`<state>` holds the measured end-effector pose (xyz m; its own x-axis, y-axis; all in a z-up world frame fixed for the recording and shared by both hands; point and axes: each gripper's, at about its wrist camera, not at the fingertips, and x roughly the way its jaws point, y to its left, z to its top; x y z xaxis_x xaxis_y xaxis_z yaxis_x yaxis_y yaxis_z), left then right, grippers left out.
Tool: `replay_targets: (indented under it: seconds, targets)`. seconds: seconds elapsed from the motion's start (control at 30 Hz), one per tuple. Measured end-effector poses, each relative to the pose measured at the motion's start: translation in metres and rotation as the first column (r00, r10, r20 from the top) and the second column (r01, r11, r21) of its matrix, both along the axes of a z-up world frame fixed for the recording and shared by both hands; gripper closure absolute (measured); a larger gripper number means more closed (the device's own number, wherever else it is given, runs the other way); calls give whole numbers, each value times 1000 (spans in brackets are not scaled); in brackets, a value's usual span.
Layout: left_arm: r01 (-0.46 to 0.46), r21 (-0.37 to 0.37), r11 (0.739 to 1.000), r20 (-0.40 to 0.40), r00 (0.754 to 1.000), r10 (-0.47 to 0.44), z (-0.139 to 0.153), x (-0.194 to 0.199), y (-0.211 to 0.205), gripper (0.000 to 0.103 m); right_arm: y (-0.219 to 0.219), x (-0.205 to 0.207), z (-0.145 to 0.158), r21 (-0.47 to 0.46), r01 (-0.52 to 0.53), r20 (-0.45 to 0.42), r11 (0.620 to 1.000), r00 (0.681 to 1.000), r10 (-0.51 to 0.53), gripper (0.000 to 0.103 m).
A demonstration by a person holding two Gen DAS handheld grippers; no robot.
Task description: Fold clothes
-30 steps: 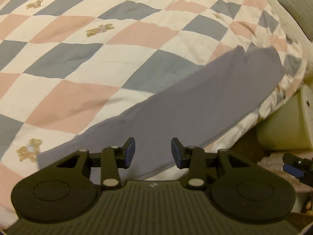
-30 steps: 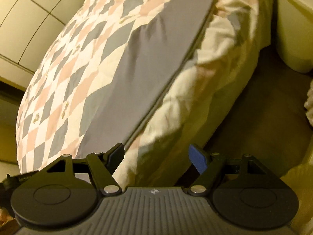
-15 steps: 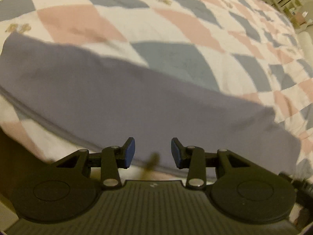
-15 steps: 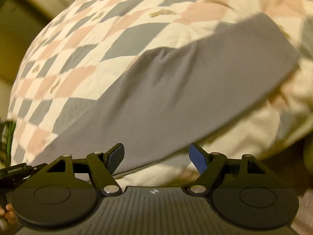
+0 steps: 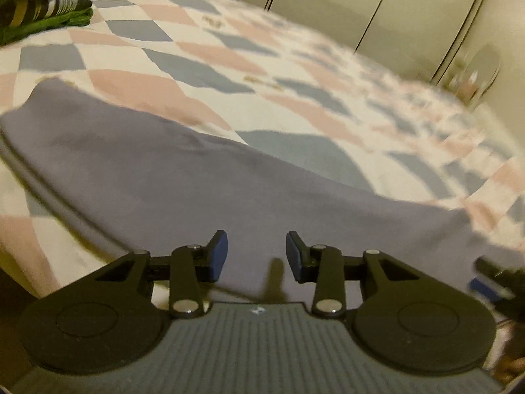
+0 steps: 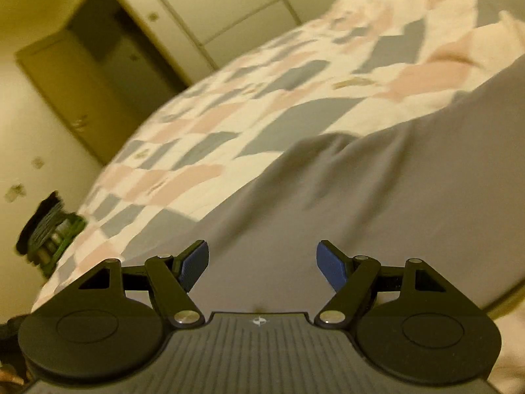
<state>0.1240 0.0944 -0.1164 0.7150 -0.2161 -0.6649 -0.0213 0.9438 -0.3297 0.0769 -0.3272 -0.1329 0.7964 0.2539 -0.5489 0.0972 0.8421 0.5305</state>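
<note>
The long, flat, grey-lilac cloth garment (image 5: 197,184) lies stretched as a band along the near edge of the bed with the pink, grey-blue and cream diamond-patterned quilt (image 5: 203,65), and both tools are lowered to it. The step in hand looks like the approach for a grasp: neither tool has taken hold yet.

The left gripper (image 5: 257,256) hovers over the garment's near border, its blue-padded fingers (image 5: 219,256) released and parted with only bare cloth seen between them. The right gripper (image 6: 262,264) sits further along the same garment, its fingers (image 6: 329,264) released and spread wider, nothing clamped. Its tip shows at the right rim of the left view (image 5: 492,282).

The next move, as I judge it, calls for each tool to slide its fingers over the border nearest them, pinch it, then lift and carry it across towards the far side of the garment for a fold.

Against the earlier frames, both views have dropped much closer to the garment and rolled: the right one no longer looks down the bedside to the floor, and a pile of striped and green clothes (image 5: 42,6) beyond the garment has come into sight. The finger gaps look unchanged
</note>
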Motion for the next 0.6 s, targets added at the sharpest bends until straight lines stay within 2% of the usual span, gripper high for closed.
replay_targets:
  seconds: [0.03,0.13,0.2,0.23,0.27,0.33,0.43,0.53,0.6]
  targets:
    - [-8,-28,1000,23,1000,8,-1,-8,10,70,3,-5,-4,-7,0,17,1000,1000,0,28]
    - [-93,-84,992,-9,996,92,2,-27,48,69,13,-25,-5,-3,15,34,1000,999,-15,28]
    - [-170,-121,978,15,985,173,4,-35,80,68,17,-39,3,46,17,6,999,1000,-17,27]
    - [-206,-142,968,11,978,210,1,-35,94,67,18,-46,9,62,3,21,998,1000,-4,27]
    - [-244,-166,956,4,969,248,-2,-34,109,67,19,-52,13,52,0,38,999,999,-2,27]
    - [-339,-255,906,-50,940,337,-14,-32,140,67,22,-62,21,20,17,57,1000,998,-18,27]
    - [-414,-385,825,-70,904,421,-29,-28,171,67,22,-72,24,74,21,43,997,999,-24,27]
    - [-443,-423,791,-78,887,455,-38,-16,182,67,25,-76,26,52,13,34,999,999,-15,27]
    - [-457,-432,778,-76,878,473,-41,-10,184,67,23,-78,23,67,16,19,998,1000,-17,27]
